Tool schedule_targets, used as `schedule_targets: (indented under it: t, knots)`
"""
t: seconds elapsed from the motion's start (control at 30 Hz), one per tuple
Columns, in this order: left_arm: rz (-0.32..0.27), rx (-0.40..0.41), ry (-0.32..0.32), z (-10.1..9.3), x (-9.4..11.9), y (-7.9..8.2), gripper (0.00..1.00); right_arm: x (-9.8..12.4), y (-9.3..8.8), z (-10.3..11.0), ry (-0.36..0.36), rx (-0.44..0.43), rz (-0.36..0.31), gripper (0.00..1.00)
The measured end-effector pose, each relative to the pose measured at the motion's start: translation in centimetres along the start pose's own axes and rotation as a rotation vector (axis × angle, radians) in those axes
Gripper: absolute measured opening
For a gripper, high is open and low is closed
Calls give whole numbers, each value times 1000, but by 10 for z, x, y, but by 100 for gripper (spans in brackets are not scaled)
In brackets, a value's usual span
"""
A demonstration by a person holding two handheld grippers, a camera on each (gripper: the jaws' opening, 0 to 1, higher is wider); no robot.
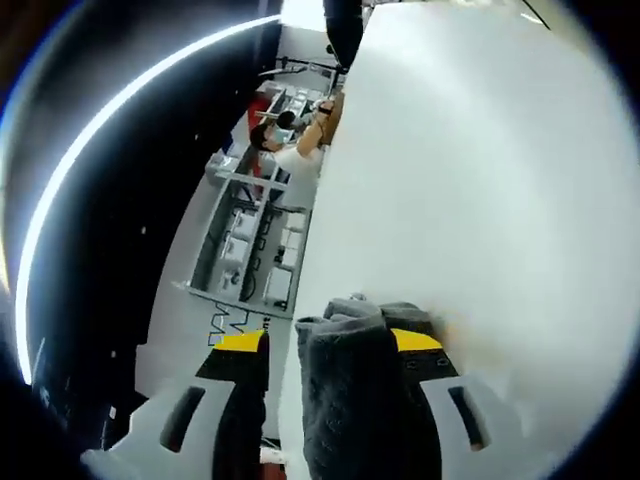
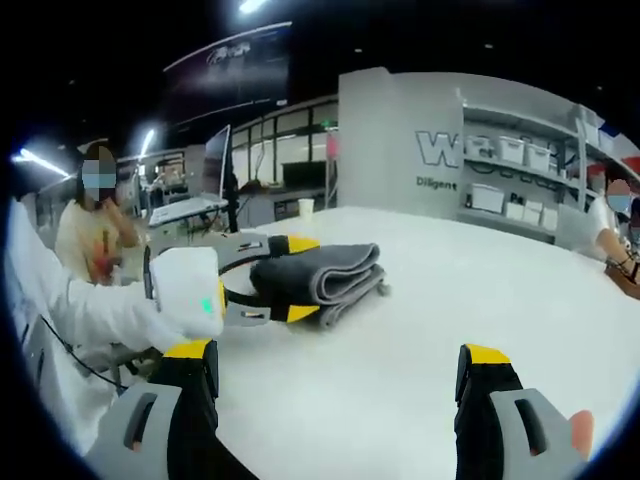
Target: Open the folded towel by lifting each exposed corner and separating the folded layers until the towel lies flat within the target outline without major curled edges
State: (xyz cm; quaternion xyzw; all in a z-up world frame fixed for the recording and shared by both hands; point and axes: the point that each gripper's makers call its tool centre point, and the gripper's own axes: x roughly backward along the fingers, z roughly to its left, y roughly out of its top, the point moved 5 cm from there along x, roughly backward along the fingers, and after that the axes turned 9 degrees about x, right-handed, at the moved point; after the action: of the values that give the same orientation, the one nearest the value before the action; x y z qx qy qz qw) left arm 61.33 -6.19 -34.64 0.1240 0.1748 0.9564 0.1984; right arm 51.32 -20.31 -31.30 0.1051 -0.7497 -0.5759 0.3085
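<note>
Grey folded terry towel (image 2: pixel 322 273) lying on white tabletop (image 2: pixel 430 340), layers stacked. Left gripper (image 2: pixel 258 283) pinching towel's edge; left gripper view showing towel (image 1: pixel 362 395) bunching between jaws. Right gripper (image 2: pixel 337 380) hovering apart, jaws spreading wide. Grey storage shelving (image 2: pixel 520 180) standing behind; seated person (image 2: pixel 90 225) sitting beyond table edge.

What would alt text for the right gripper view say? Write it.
The left claw is closed on a folded grey towel lying on a white table. The right claw hangs open in the foreground, holding nothing, and seated people and shelving show behind the table.
</note>
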Motion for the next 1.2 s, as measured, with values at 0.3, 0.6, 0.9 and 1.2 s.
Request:
schedule_targets:
  t: [0.3,0.6,0.9,1.2]
  knots:
    - [31,-14,-61,-13,-3,-3,28,7,-3,-9,-40,-7,-2,99]
    - [14,307,-188,-2,-1,-7,14,9,-4,-12,-52,-16,4,99]
    - [-89,928,-269,36,-3,-29,9,12,-2,-12,-58,-18,-12,99]
    - [-184,1285,-305,60,-2,-51,8,11,-4,-14,-58,-25,-3,99]
